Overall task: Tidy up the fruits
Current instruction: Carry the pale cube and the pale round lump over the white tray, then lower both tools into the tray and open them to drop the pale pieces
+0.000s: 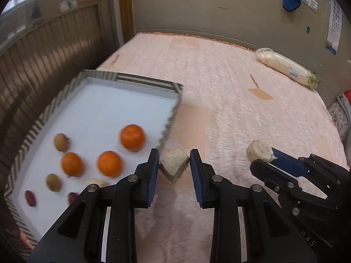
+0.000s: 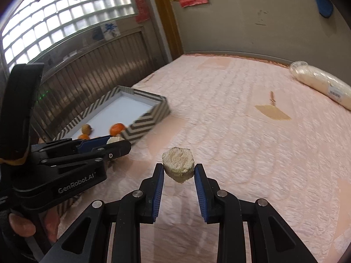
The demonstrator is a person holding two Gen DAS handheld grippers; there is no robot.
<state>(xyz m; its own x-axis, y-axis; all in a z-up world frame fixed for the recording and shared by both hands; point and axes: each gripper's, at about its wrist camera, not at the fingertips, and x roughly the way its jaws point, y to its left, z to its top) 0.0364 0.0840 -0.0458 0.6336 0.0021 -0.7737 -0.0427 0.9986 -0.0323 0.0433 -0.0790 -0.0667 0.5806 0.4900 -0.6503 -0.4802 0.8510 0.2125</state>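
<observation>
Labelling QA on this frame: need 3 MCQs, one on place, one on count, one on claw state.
1. Where does the tray lie?
A. On the pink bed, left of the claws
B. On the floor
C. Against the far wall

2. How many oranges are in the tray?
A. One
B. Three
C. Five

3. What is the right claw doing?
A. Open and empty
B. Shut on a pale chunk
C. Shut on an orange

Answers:
1 A: the striped tray sits on the bed at the left in the left wrist view.
2 B: three oranges show on its white floor.
3 B: the chunk sits pinched between the blue pads, above the bed.
</observation>
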